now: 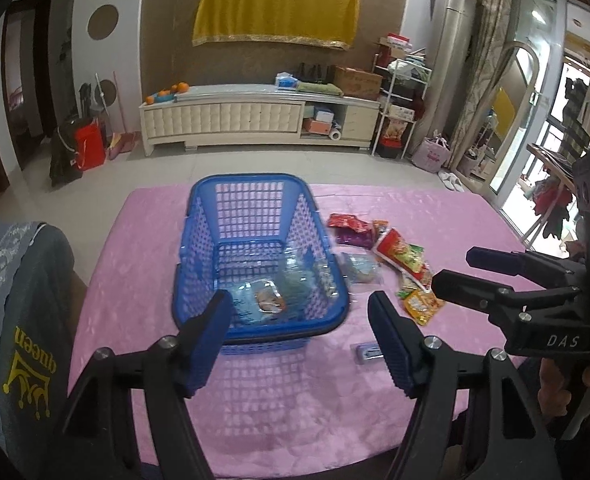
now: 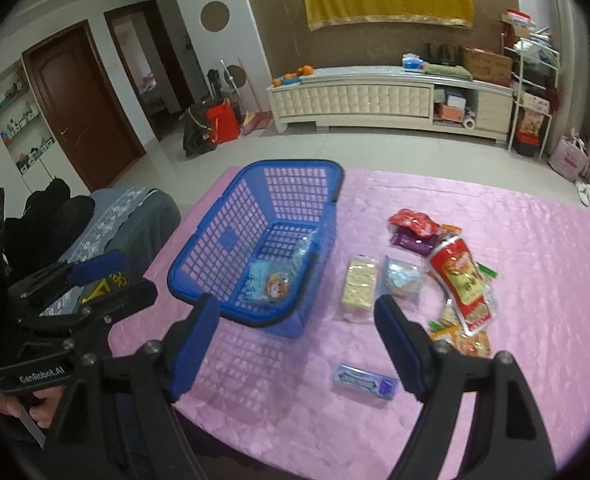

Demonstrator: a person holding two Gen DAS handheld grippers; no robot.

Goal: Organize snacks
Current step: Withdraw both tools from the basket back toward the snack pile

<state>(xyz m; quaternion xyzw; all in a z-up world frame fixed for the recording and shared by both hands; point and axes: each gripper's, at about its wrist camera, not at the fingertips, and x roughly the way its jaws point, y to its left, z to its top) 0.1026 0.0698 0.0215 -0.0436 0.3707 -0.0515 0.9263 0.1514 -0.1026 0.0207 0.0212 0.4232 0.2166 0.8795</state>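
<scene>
The left gripper (image 1: 299, 340) is wide open and holds nothing. It hangs just in front of the blue basket (image 1: 199, 240), at the basket's near rim. The right gripper (image 2: 299, 344) is wide open too, with nothing in it, over the pink tablecloth (image 2: 535, 240) to the right of the basket's near corner.

Inside the basket lies a light blue snack bag (image 2: 269, 286). Just to the right of the basket lie a pale cracker pack (image 2: 358, 283) and a clear bag (image 2: 403, 280), side by side. Farther right of the basket is a pile with a big red packet (image 2: 463, 280) on top. A small purple pack (image 2: 363, 380) lies alone, to the right of the basket and nearer the table's front edge, with bare cloth all around it.
</scene>
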